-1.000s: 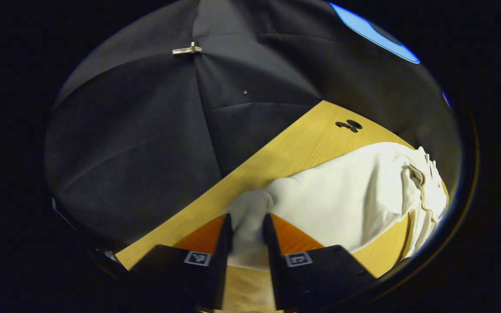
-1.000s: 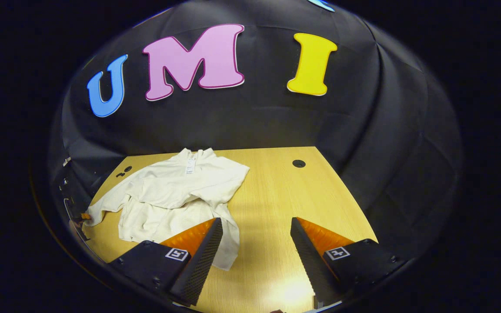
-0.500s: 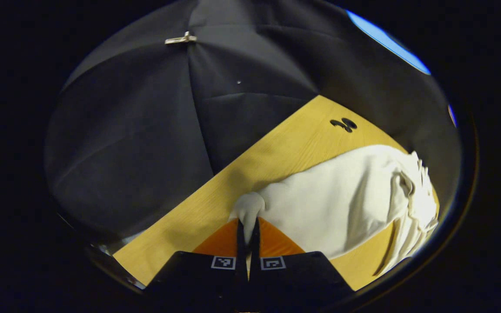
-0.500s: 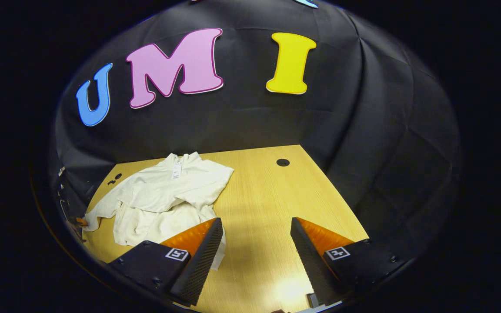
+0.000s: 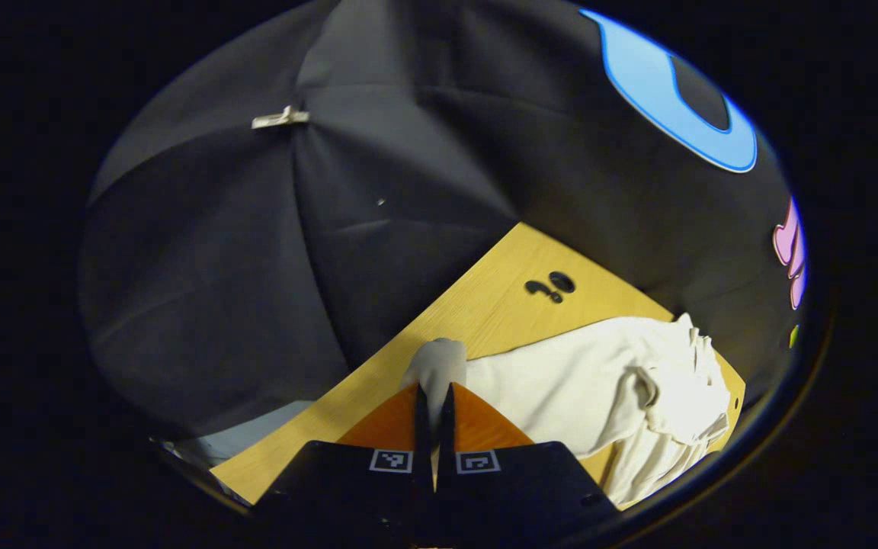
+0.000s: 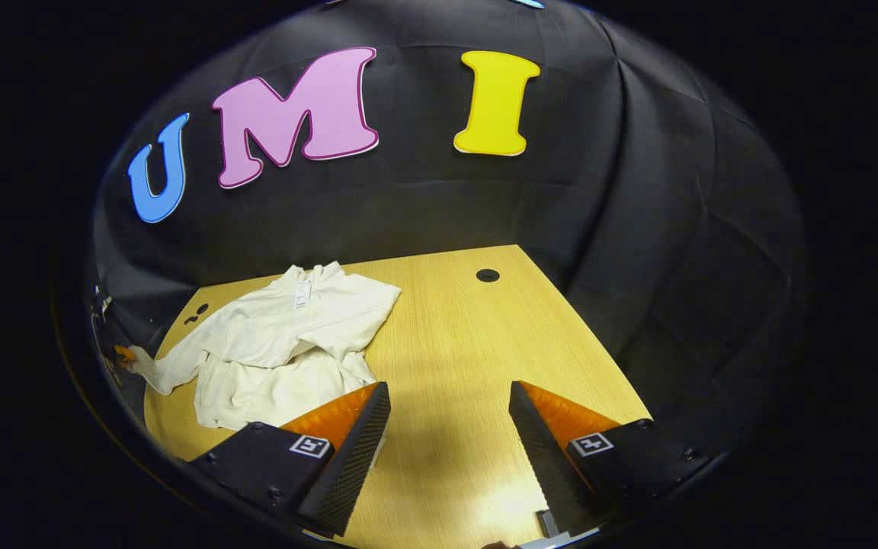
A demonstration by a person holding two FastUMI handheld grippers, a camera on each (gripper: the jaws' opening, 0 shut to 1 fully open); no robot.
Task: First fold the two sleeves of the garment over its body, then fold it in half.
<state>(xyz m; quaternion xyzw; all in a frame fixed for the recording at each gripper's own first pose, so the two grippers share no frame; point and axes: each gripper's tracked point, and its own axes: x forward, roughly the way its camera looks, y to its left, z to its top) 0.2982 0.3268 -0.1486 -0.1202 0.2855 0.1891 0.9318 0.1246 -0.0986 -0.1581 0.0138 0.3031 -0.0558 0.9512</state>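
Observation:
A cream long-sleeved garment [image 6: 286,343] lies on the left half of the wooden table [image 6: 462,343], with one sleeve folded across its body. In the left gripper view my left gripper [image 5: 433,396] is shut on the cuff of the other sleeve [image 5: 439,364], lifted above the table edge, and the sleeve stretches right to the bunched body [image 5: 637,389]. In the right gripper view that gripper [image 6: 125,354] shows small at the far left, holding the sleeve end. My right gripper [image 6: 448,404] hangs open over bare table to the right of the garment, with nothing between its fingers.
Black cloth walls enclose the table on the far and right sides. A round cable hole [image 6: 488,275] sits near the table's far right corner and a double hole [image 5: 551,286] near the far left. A pale clip [image 5: 280,118] hangs on the cloth.
My left gripper shut on the sleeve cuff and has raised it off the table. My right gripper stayed open, drifting slightly right of the garment.

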